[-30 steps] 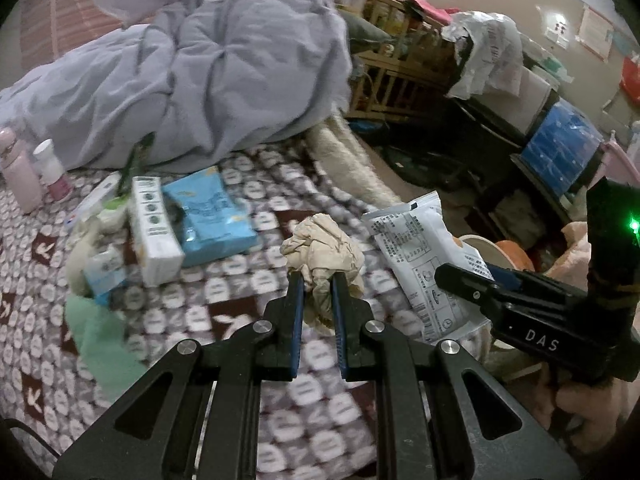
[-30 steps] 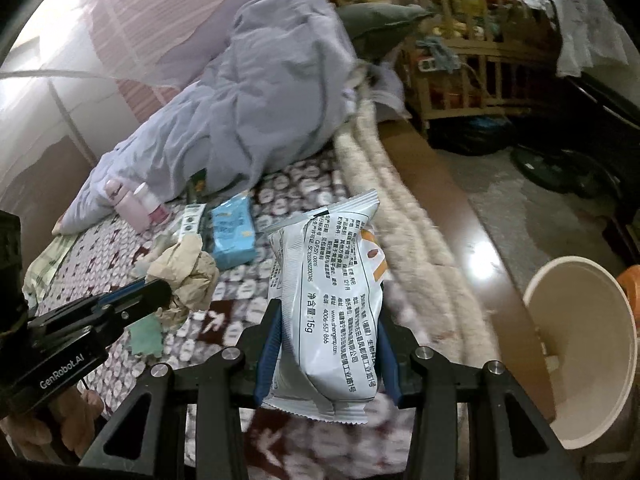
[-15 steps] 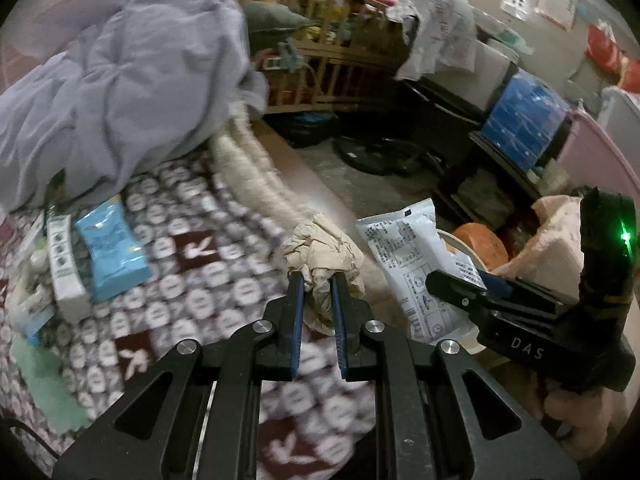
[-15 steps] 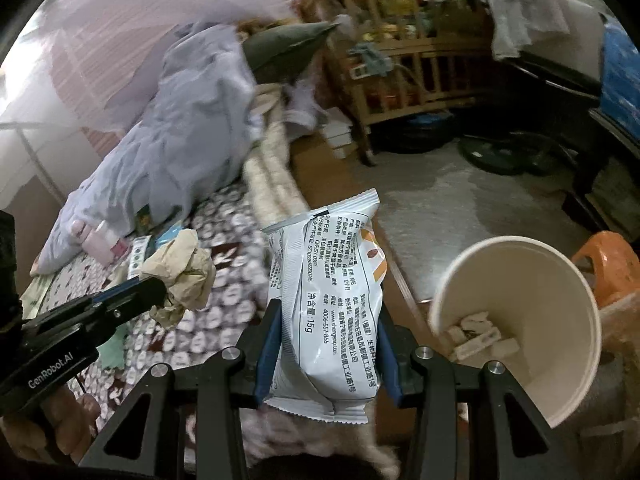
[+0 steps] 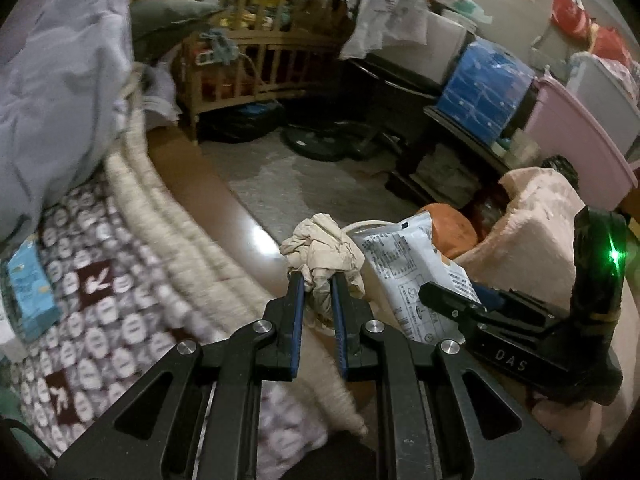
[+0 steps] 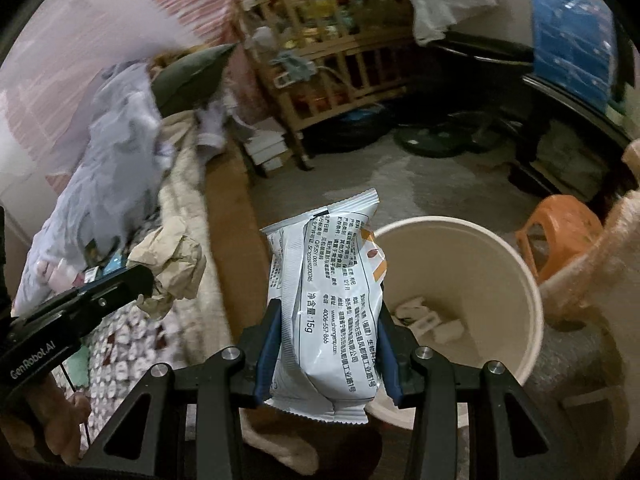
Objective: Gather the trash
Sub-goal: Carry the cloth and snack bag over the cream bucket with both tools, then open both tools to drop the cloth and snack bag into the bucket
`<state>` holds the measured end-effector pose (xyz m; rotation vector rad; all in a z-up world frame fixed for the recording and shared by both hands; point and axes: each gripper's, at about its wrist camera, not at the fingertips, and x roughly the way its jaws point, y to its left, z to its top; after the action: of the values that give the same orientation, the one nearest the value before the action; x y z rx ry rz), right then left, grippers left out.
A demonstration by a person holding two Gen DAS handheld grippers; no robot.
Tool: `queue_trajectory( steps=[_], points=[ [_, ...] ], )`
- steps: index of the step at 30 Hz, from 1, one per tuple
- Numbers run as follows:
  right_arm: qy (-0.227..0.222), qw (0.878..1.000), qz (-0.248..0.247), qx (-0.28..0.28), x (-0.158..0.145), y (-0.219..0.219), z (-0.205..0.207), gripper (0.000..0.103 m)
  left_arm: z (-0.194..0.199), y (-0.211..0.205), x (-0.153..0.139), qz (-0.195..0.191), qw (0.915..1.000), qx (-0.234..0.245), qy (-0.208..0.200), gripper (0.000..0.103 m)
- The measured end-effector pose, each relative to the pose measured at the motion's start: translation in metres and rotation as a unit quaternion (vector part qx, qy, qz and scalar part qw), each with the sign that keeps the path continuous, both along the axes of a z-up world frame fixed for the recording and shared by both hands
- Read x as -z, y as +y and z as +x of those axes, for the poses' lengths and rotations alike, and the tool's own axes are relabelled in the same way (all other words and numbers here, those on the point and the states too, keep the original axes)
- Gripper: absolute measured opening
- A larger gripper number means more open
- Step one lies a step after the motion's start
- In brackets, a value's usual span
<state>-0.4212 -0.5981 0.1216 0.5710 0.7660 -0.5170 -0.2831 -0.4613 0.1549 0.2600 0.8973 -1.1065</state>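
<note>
Since the earlier frames both grippers have been carried off the bed toward the floor on the right: the quilt now fills only the left of the left wrist view, and the bin, earlier at the right edge, is now seen just behind the packet in the right wrist view.

The left gripper is closed narrowly on a crumpled paper wad, which is pinched between the blue pads and bulges above them. The right gripper is clamped on a white snack packet, held upright with its top seal well above the fingertips. The wad is held left of the packet, the two close together but not touching.

A few pale scraps are seen lying inside the bin. An orange stool stands to its right, and a wooden crib is seen at the far side. A blue pack is left on the quilt.
</note>
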Motion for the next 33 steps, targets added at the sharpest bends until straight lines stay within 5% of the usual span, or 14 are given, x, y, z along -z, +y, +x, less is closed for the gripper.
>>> queue_trajectory(
  steps=[13, 29, 31, 33],
  points=[
    [0.015, 0.998, 0.017, 0.054, 0.019, -0.038, -0.032, 0.042, -0.021, -0.051, 0.019, 0.015, 0.9993, 0.034, 0.006, 0.011],
    [0.028, 0.996, 0.015, 0.086, 0.031, -0.050, -0.040, 0.042, -0.021, -0.064, 0.032, 0.000, 0.9978, 0.055, 0.038, 0.013],
    [0.030, 0.995, 0.015, 0.095, 0.031, -0.053, -0.041, 0.045, -0.020, -0.064, 0.033, -0.002, 0.9975, 0.056, 0.044, 0.018],
    [0.036, 0.994, 0.012, 0.104, 0.032, -0.054, -0.042, 0.045, -0.018, -0.064, 0.036, 0.000, 0.9969, 0.057, 0.054, 0.033]
  ],
)
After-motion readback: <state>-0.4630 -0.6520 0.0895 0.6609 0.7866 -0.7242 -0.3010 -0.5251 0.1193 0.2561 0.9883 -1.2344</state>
